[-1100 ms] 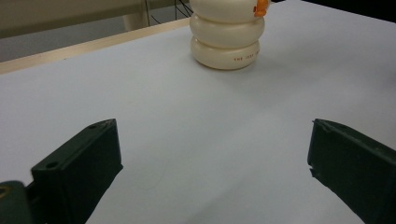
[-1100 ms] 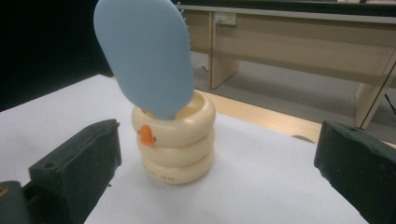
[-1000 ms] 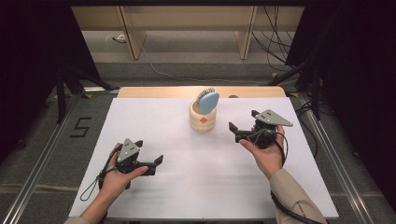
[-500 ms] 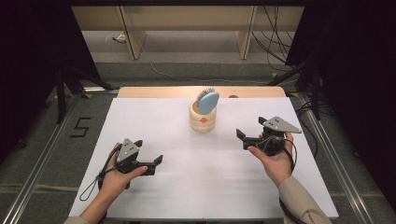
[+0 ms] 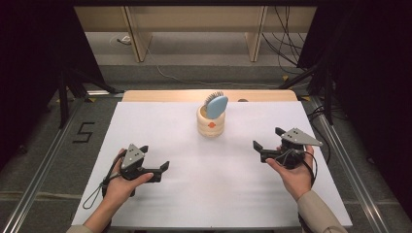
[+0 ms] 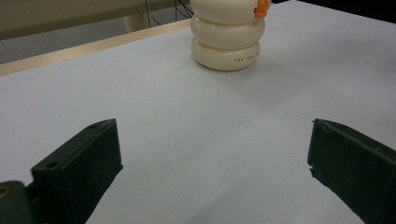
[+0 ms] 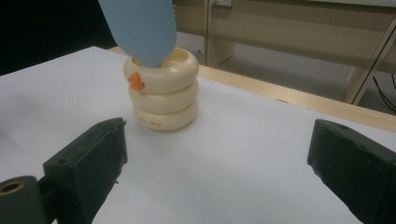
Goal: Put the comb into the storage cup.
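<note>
Both my grippers are open and empty: left gripper (image 5: 156, 171) low near my side of the table (image 5: 160, 131), right gripper (image 5: 267, 144) off to the right, each well apart from the work.

Target sits mid-table toward the far edge: a cream holder (image 5: 211, 123) shaped like 3 stacked rings, upright, with a blue hairbrush (image 5: 215, 105) standing in its mouth, head up and leaning slightly. Handle is down inside the holder, can't see it.

Handling guess:
- Brush: light, rigid plastic. Back of the head looks smooth, so likely slippery on the flat pads. Bristles face the far side; avoid clamping those, they'll give and the grip will shift.
- Best hold: pinch the head across its 2 narrow edges, just above the rim, then lift straight up.
- Holder: looks hard and glossy, could be ceramic, so treat as breakable. Tall for its footprint, may tip if the brush drags. I'd steady it at the middle ring groove with the left gripper.
</note>
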